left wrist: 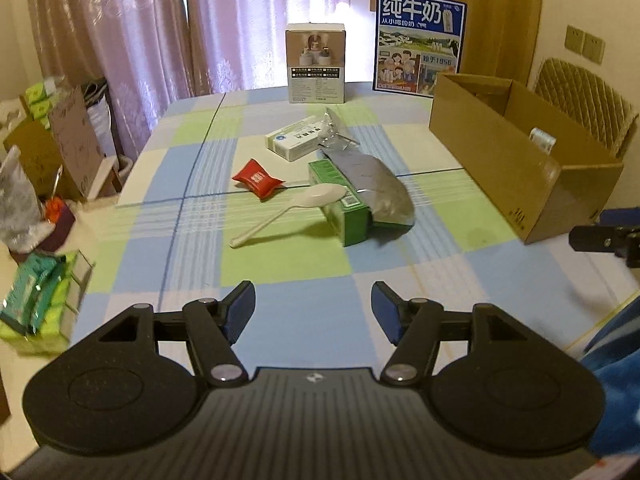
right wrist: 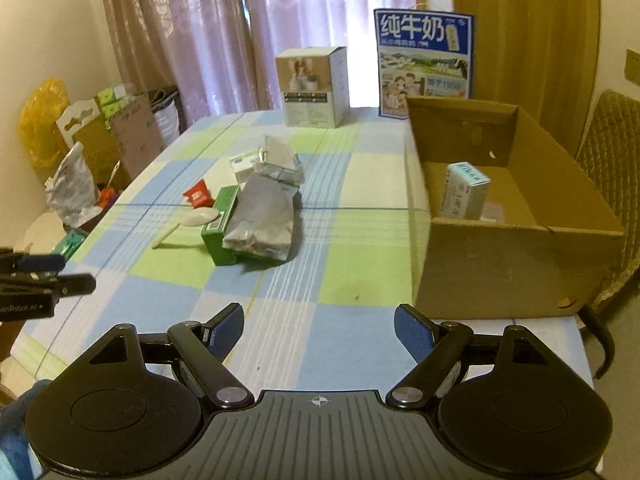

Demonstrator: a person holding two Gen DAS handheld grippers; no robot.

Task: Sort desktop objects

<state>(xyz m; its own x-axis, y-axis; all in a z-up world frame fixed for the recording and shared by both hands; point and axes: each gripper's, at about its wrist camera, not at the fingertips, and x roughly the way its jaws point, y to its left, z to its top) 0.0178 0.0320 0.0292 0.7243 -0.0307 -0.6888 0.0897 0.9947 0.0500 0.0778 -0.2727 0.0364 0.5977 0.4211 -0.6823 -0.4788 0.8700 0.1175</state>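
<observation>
Both tongs wide open, empty: left gripper (left wrist: 313, 308), right gripper (right wrist: 319, 330). One small carton (right wrist: 464, 191) already in cardboard box (right wrist: 516, 264). Spoon (left wrist: 288, 210), red packet (left wrist: 258, 178), green box (left wrist: 340, 204), silver pouch (left wrist: 370, 184), white box (left wrist: 294, 141) left mid-table, well apart from both.

Left tool (left wrist: 313, 308), right tool (right wrist: 319, 330) agape.

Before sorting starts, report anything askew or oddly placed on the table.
The silver foil pouch lies draped over the green box, overhanging it. The white plastic spoon leans its bowl on that box's edge. Inside the cardboard box, one small carton stands tilted.
</observation>
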